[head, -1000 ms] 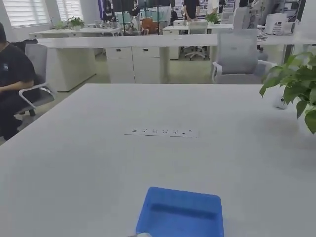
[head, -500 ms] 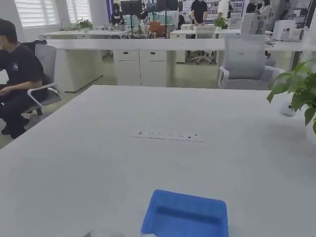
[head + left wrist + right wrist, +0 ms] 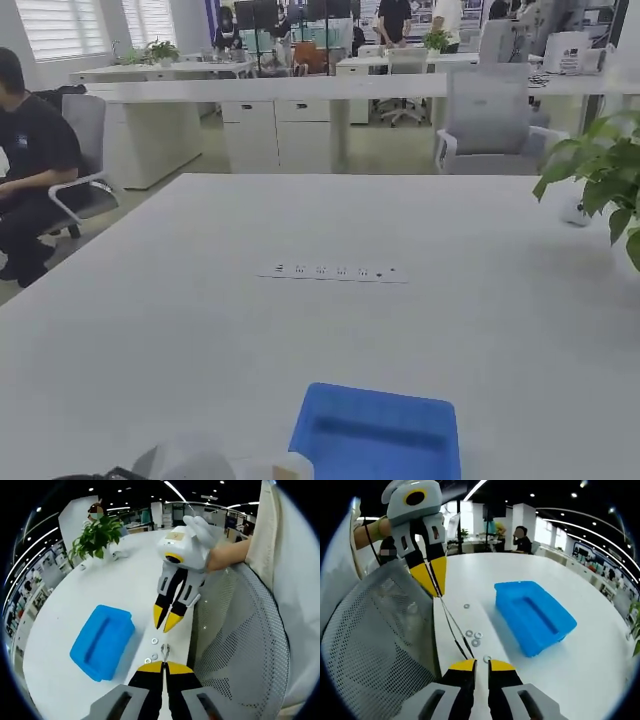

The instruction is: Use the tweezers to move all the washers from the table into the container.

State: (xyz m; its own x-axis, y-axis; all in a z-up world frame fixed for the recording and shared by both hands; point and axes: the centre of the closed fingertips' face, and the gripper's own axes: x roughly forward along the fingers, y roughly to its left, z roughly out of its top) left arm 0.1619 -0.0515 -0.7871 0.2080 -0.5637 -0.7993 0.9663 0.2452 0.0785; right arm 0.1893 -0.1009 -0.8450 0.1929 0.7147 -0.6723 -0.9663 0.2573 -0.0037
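Several washers (image 3: 475, 642) lay near blue container (image 3: 535, 615); left gripper (image 3: 163, 666) pinched tweezers (image 3: 165, 651); right gripper (image 3: 482, 664) jaws stood slightly apart, empty.

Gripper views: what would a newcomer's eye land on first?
The blue container, bright on the white table, grabs the eye first in the right gripper view. Next, the left claw at upper left, shut on thin tweezers that slant down toward loose washers by the table's near edge. In the left gripper view the right claw points down near those washers.
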